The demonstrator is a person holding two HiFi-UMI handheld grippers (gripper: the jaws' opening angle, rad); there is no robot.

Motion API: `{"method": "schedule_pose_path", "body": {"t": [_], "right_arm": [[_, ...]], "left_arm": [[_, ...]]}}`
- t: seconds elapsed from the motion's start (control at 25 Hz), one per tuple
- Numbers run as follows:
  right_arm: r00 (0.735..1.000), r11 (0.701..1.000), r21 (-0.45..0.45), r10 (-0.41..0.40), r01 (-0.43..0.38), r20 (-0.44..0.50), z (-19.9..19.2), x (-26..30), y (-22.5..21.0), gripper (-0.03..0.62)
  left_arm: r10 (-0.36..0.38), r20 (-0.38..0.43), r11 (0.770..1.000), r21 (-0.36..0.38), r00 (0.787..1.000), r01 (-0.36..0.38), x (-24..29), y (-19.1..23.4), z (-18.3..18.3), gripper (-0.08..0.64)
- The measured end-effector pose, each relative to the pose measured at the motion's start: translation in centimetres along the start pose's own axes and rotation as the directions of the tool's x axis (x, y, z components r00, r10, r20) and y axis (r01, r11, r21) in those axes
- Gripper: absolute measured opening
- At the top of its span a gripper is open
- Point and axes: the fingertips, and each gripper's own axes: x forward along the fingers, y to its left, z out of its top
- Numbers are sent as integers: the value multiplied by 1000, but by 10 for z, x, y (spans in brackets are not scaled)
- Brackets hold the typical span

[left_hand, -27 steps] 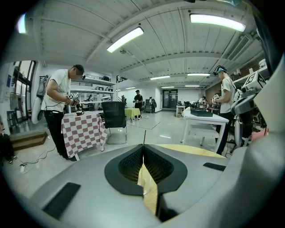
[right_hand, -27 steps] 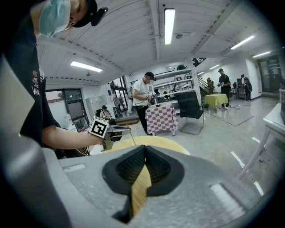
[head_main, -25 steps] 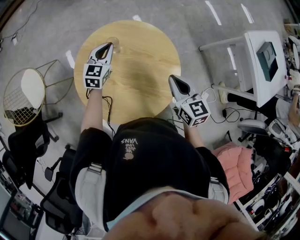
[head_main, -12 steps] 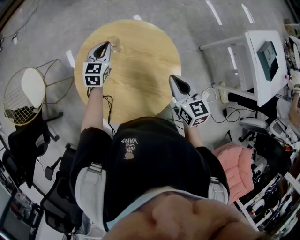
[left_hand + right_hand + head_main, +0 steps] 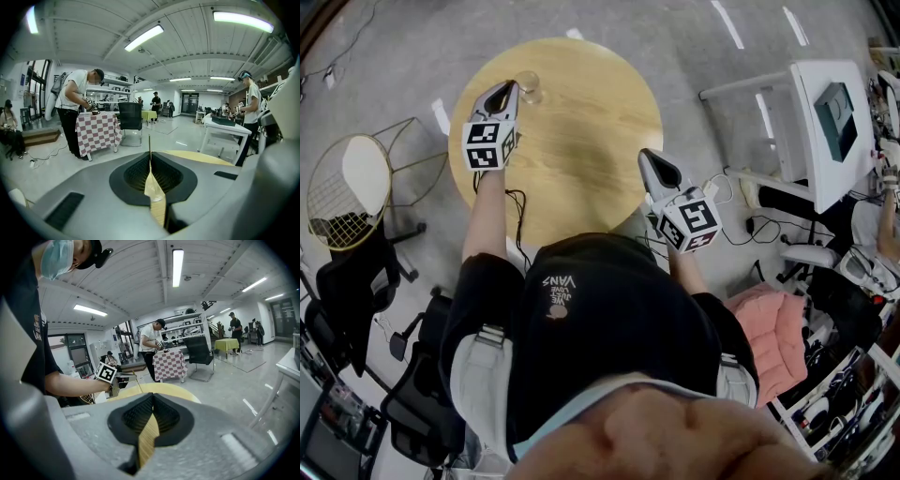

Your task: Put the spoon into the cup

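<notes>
My left gripper (image 5: 508, 92) hangs over the far left part of the round, pale wooden table (image 5: 581, 159), its tip just beside the small clear glass cup (image 5: 528, 87). In the left gripper view its jaws are pressed together on the slim, rod-thin spoon (image 5: 149, 143), seen edge-on as a narrow line rising past the tips. I can't make out the bowl end, so I'm only fairly sure which way it points. In the right gripper view the same rod slants down from that gripper toward the tabletop, which suits lowering it into the cup. As I judge it, the spoon is not in yet. My right gripper (image 5: 649, 159) sits at the table's near right edge, well apart from the cup. Its jaws are closed with nothing between them, out of the way of the work.
</notes>
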Motion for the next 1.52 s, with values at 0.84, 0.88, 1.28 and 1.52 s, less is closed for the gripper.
{"method": "schedule_pose_path", "body": {"t": [0.84, 0.88, 1.28, 1.52], "right_arm": [[1000, 1000, -1, 12, -12, -6, 0, 3, 1, -2], [1000, 1000, 0, 11, -11, -6, -1, 3, 1, -2], [1000, 1000, -3, 13, -13, -4, 0, 4, 4, -2], [1000, 1000, -3, 13, -13, -2, 0, 1, 2, -2]], "left_arm": [[0, 36, 999, -42, 999, 1, 2, 0, 1, 11], [-1, 36, 999, -44, 999, 2, 3, 0, 0, 11], [14, 39, 998, -57, 999, -12, 2, 2, 0, 46], [48, 23, 999, -13, 999, -48, 1, 0, 0, 46]]}}
